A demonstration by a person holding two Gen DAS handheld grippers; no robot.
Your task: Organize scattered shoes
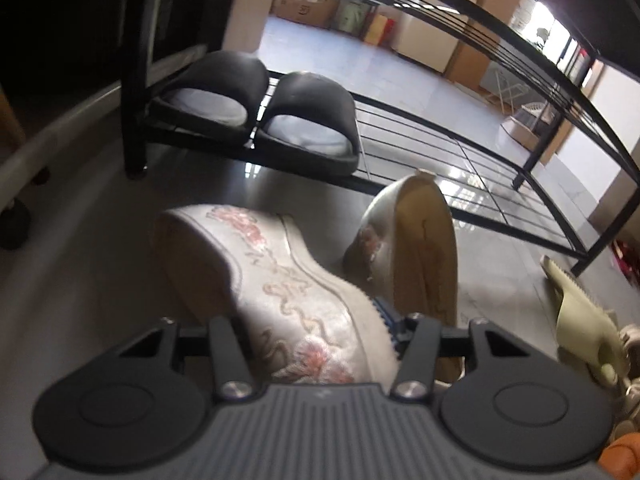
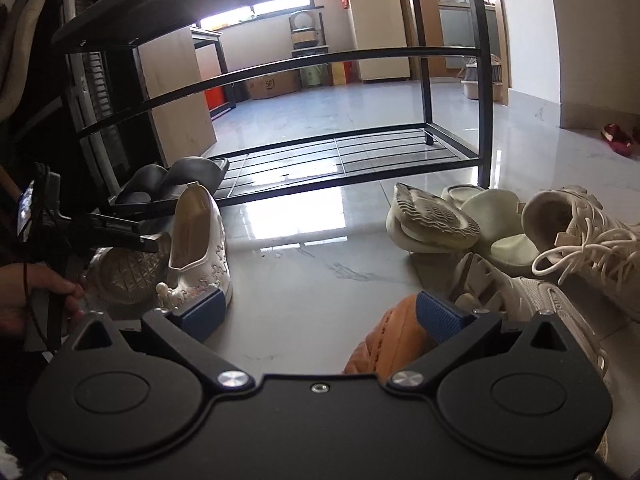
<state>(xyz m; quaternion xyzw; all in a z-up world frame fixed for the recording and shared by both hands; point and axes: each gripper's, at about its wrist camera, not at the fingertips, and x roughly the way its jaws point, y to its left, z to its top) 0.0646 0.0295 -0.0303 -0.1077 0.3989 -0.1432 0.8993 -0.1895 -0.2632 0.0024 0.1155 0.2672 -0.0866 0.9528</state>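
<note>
Glossy pale tiled floor [image 2: 304, 280] with a black metal shoe rack [image 2: 344, 160] on it, black slippers [image 1: 256, 116] on its bottom shelf. Left gripper [image 1: 316, 344] is clamped on an embroidered shoe [image 1: 280, 280], its twin [image 1: 416, 248] tipped on edge just beside. Right gripper [image 2: 320, 316] hangs wide apart between that twin and the sneaker pile [image 2: 520, 240].

Rack [image 2: 348, 168]: I'm seeing black slides [image 1: 256, 120] sitting on its bottom shelf.
Floor [image 2: 320, 272]: pale slippers [image 2: 452, 224] and sneakers [image 2: 580, 240] are lying heaped together.
</note>
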